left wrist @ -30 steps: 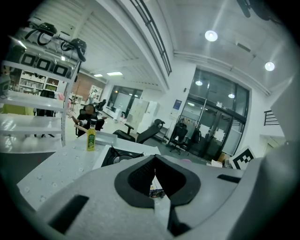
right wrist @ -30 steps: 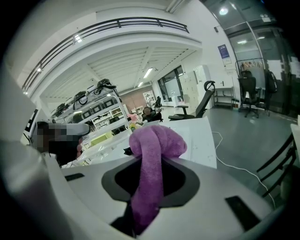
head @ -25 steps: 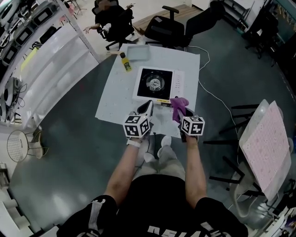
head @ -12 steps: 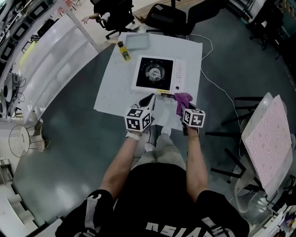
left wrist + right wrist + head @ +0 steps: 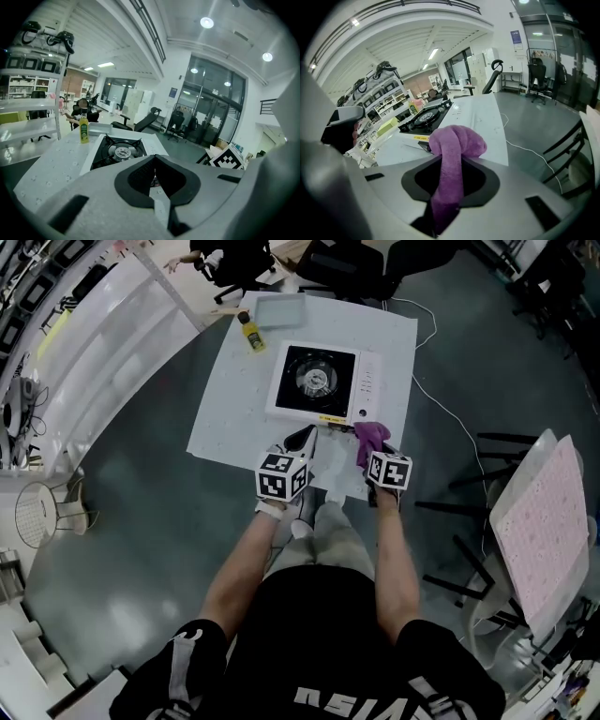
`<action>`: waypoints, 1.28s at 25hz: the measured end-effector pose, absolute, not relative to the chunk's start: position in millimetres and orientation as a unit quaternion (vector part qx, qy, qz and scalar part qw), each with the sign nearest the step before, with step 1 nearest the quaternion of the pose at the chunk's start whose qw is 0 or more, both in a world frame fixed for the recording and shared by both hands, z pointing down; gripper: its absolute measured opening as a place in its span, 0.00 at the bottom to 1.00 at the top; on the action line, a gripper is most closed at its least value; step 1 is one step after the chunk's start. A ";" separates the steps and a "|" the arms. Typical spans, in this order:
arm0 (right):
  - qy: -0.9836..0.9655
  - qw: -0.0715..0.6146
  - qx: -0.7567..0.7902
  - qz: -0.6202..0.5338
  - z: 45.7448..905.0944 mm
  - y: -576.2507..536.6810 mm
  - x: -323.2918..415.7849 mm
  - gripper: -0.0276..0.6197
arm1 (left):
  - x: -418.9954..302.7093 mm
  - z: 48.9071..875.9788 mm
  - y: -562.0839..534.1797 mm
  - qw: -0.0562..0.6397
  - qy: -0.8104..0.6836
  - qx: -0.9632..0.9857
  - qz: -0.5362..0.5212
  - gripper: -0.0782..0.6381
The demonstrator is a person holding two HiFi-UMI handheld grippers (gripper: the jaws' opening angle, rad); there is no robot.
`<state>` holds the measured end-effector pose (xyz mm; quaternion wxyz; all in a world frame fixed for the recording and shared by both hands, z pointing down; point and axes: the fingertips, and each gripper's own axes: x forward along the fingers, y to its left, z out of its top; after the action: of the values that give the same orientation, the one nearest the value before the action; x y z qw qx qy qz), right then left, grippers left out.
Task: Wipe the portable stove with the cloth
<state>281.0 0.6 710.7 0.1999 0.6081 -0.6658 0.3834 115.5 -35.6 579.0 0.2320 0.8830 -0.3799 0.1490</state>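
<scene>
While you stand at the near edge of the table [image 5: 230,418], treat the portable stove [image 5: 317,382] as your mark. Off its far left corner stands a yellow bottle [image 5: 251,337], beside a shallow tray [image 5: 279,307] that lies beyond the stove. Both are clear of any wiping path. Just short of the stove's near edge, toward its left, your left gripper [image 5: 302,438] hangs with its jaws together and nothing between them. It looks parked there to steady the stove if it slides. At the stove's near right corner, your right gripper [image 5: 452,161] has its jaws clamped on the purple cloth [image 5: 457,140]. A bunched fold sticks out past the tips, so fabric rather than plastic would meet the metal first. Cloth and stove are near but apart, and the wipe looks not yet begun.
</scene>
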 end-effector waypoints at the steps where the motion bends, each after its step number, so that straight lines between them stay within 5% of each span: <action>1: -0.667 0.203 0.606 0.383 711.5 -1.9 278.0 0.18 | 113.1 579.6 -36.7 0.233 -0.382 0.882 0.149 0.12; 32: -0.727 0.239 0.532 0.362 724.3 -58.6 104.6 0.18 | -21.9 596.9 -51.8 0.244 -0.439 0.855 0.130 0.12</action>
<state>104.6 -58.6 724.3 0.2390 0.5318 -0.7275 0.3618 -21.9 -51.8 596.9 0.2445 0.8550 -0.4386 0.1297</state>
